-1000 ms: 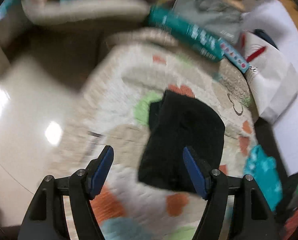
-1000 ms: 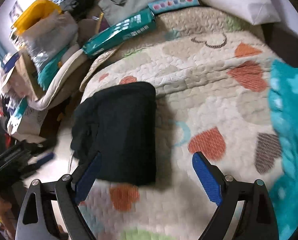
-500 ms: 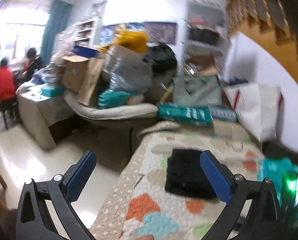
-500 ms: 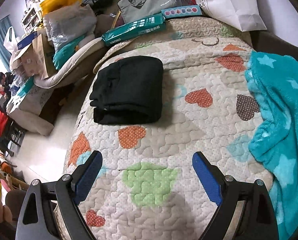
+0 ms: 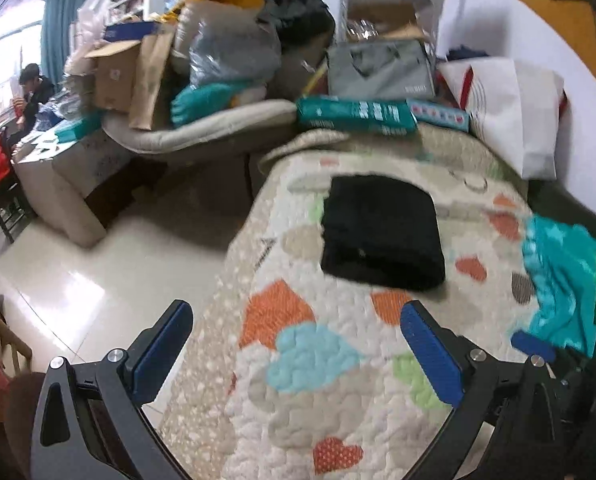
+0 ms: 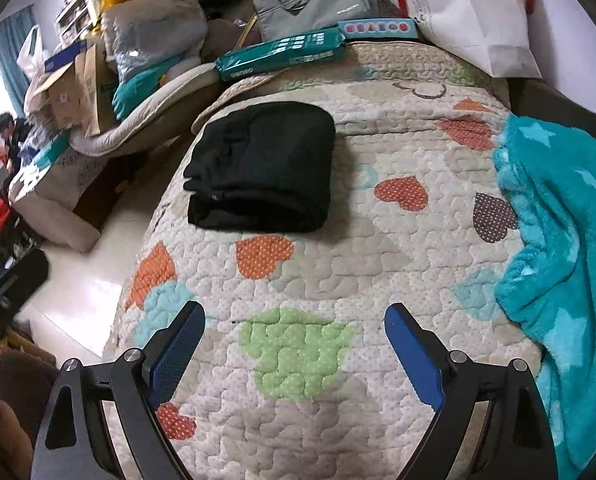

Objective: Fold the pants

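The black pants (image 5: 382, 228) lie folded into a compact rectangle on the quilted heart-pattern bedspread (image 5: 330, 360), toward its far left side; they also show in the right wrist view (image 6: 261, 168). My left gripper (image 5: 298, 344) is open and empty, held back from the pants above the near part of the bed. My right gripper (image 6: 293, 344) is open and empty, also well short of the pants over the bedspread (image 6: 306, 344).
A teal fleece blanket (image 6: 558, 232) lies along the bed's right side. Teal boxes (image 6: 281, 58), a grey bag (image 6: 314, 0) and a white paper bag (image 6: 474, 12) sit at the far end. The bed's left edge drops to a shiny floor (image 5: 77, 280). A cluttered sofa (image 5: 177, 132) stands beyond.
Both grippers have pulled back from the folded pants, which stay in place. The left view swung up toward the room and then settled back toward the bed.
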Demonstrator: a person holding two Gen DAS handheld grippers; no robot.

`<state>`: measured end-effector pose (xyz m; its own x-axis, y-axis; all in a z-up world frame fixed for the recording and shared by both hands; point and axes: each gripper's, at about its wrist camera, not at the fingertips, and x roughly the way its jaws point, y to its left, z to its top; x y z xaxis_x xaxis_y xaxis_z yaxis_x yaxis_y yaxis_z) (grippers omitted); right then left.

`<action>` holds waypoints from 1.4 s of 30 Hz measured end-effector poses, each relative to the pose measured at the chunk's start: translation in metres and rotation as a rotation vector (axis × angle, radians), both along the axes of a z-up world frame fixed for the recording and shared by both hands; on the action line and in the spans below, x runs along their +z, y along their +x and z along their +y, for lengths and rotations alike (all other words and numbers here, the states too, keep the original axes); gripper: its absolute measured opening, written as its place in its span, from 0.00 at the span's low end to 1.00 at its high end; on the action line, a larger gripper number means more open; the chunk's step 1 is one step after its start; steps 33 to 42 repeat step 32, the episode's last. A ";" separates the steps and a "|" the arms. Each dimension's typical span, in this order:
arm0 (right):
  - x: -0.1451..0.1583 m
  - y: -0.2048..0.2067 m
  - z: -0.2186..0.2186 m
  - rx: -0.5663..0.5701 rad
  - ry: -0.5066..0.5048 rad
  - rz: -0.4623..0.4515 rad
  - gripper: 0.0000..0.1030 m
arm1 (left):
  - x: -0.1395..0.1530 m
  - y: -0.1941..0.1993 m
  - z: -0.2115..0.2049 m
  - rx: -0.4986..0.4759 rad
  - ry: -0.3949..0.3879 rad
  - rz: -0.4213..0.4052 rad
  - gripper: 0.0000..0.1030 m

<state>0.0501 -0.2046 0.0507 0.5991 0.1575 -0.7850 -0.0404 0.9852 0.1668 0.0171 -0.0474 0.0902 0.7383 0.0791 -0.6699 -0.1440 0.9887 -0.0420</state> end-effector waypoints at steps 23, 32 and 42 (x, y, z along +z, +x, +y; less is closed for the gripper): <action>-0.002 -0.005 0.018 0.018 -0.114 -0.032 0.92 | -0.017 0.008 0.003 0.008 0.018 0.104 1.00; -0.002 -0.005 0.017 0.019 -0.112 -0.023 0.92 | -0.021 0.011 -0.001 -0.027 0.002 0.140 1.00; -0.002 -0.005 0.017 0.019 -0.112 -0.023 0.92 | -0.021 0.011 -0.001 -0.027 0.002 0.140 1.00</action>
